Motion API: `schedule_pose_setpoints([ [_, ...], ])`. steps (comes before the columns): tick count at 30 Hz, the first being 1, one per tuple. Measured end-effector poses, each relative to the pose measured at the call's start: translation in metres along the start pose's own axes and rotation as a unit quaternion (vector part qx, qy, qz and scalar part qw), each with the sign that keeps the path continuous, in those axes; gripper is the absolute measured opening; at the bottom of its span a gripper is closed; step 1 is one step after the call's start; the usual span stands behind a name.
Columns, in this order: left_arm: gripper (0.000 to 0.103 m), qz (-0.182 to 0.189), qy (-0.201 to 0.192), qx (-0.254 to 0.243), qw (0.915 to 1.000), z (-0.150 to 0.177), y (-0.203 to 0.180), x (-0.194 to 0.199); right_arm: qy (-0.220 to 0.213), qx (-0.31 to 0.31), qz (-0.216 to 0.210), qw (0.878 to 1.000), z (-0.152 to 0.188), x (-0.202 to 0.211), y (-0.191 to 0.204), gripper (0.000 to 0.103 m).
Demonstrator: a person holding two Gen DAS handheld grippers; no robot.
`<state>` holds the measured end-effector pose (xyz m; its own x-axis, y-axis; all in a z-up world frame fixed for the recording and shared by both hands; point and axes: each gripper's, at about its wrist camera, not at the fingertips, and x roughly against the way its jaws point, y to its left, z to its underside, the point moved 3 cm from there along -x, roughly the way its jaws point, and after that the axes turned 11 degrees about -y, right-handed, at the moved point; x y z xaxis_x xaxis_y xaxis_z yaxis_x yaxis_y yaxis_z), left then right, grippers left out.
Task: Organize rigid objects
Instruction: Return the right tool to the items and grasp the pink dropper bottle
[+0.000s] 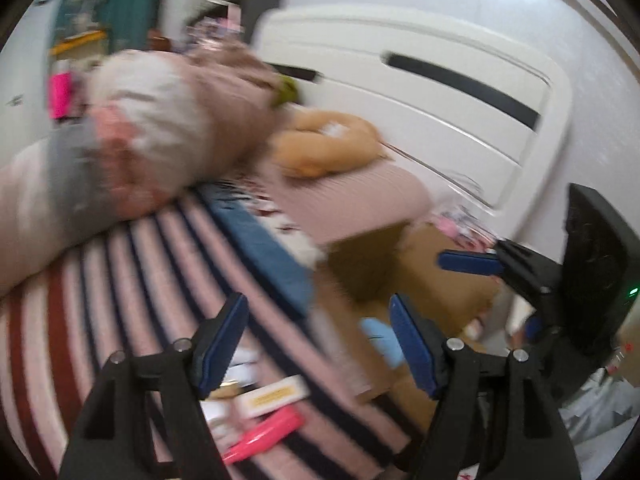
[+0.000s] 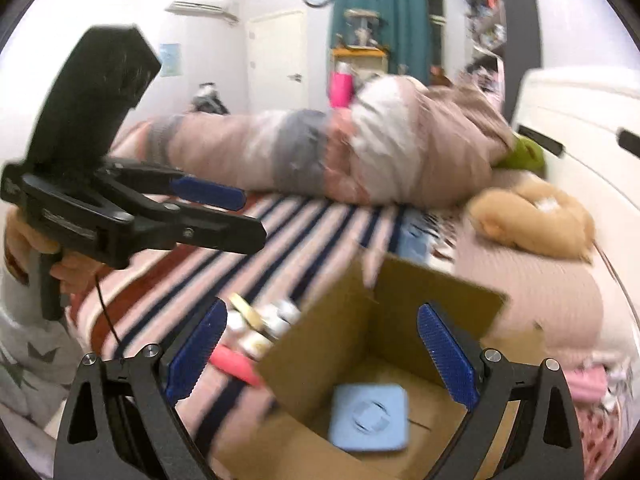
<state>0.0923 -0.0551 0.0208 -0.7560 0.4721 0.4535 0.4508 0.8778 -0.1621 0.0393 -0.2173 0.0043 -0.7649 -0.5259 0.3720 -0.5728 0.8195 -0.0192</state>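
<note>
An open cardboard box stands on the striped bed cover, with a light blue square object lying inside. My right gripper is open and empty, above the box's near left wall. Left of the box lie a pink object and several small items. My left gripper is open and empty over the cover; below it lie a pink object and a white and yellow packet. The box is to its right. The left gripper also shows in the right wrist view.
A bundled duvet lies across the bed's far side. A tan plush toy sits on a pink pillow by the white headboard. The frames are motion-blurred.
</note>
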Motion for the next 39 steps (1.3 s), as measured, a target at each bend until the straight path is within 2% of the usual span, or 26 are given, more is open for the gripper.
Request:
schedule_pose_setpoints([
  [2,0.072,-0.061,-0.018,0.010,0.9979,0.010,0.031,0.024,-0.001,0.004,-0.037,0.999,-0.011,-0.011,0.027,0.096],
  [4,0.073,-0.095,-0.029,0.020,0.9948,0.023,0.056,0.042,0.004,0.013,-0.060,0.998,-0.015,-0.023,0.049,0.096],
  [7,0.073,-0.126,-0.033,0.041,0.9907,0.047,0.087,0.059,0.030,0.024,-0.098,0.994,-0.012,-0.053,0.090,0.096],
  [10,0.073,-0.148,-0.031,0.058,0.9868,0.077,0.112,0.069,0.065,0.014,-0.138,0.988,0.007,-0.083,0.119,0.096],
  [12,0.073,-0.158,-0.029,0.069,0.9847,0.097,0.123,0.072,0.088,0.006,-0.148,0.985,0.021,-0.102,0.130,0.096],
  [14,0.073,-0.169,-0.025,0.084,0.9818,0.117,0.131,0.077,0.117,-0.001,-0.137,0.984,0.043,-0.127,0.135,0.095],
  [15,0.073,-0.180,-0.023,0.095,0.9788,0.127,0.137,0.079,0.131,-0.003,-0.125,0.983,0.055,-0.138,0.134,0.093],
  [16,0.073,-0.185,-0.023,0.101,0.9772,0.132,0.139,0.080,0.148,-0.005,-0.112,0.983,0.068,-0.146,0.131,0.084],
  [17,0.073,-0.186,-0.021,0.106,0.9766,0.139,0.140,0.081,0.162,-0.010,-0.100,0.982,0.079,-0.153,0.125,0.079],
  [20,0.073,-0.176,-0.013,0.113,0.9778,0.153,0.140,0.077,0.188,-0.033,-0.081,0.978,0.104,-0.162,0.106,0.078],
  [23,0.073,-0.167,-0.004,0.123,0.9784,0.164,0.140,0.073,0.202,-0.062,-0.089,0.973,0.123,-0.159,0.083,0.078],
  [25,0.073,-0.164,0.001,0.126,0.9783,0.167,0.139,0.069,0.200,-0.040,-0.077,0.976,0.127,-0.153,0.076,0.078],
  [30,0.073,-0.162,0.005,0.130,0.9783,0.169,0.136,0.064,0.213,-0.014,-0.125,0.969,0.133,-0.142,0.072,0.077],
  [33,0.074,-0.161,0.006,0.125,0.9790,0.167,0.132,0.062,0.223,0.011,-0.142,0.964,0.142,-0.136,0.080,0.073],
  [37,0.074,-0.163,0.009,0.124,0.9787,0.166,0.131,0.060,0.178,0.026,-0.105,0.978,0.134,-0.136,0.082,0.073],
  [39,0.074,-0.164,0.010,0.125,0.9784,0.166,0.131,0.060,0.173,0.014,-0.105,0.979,0.131,-0.138,0.079,0.073],
])
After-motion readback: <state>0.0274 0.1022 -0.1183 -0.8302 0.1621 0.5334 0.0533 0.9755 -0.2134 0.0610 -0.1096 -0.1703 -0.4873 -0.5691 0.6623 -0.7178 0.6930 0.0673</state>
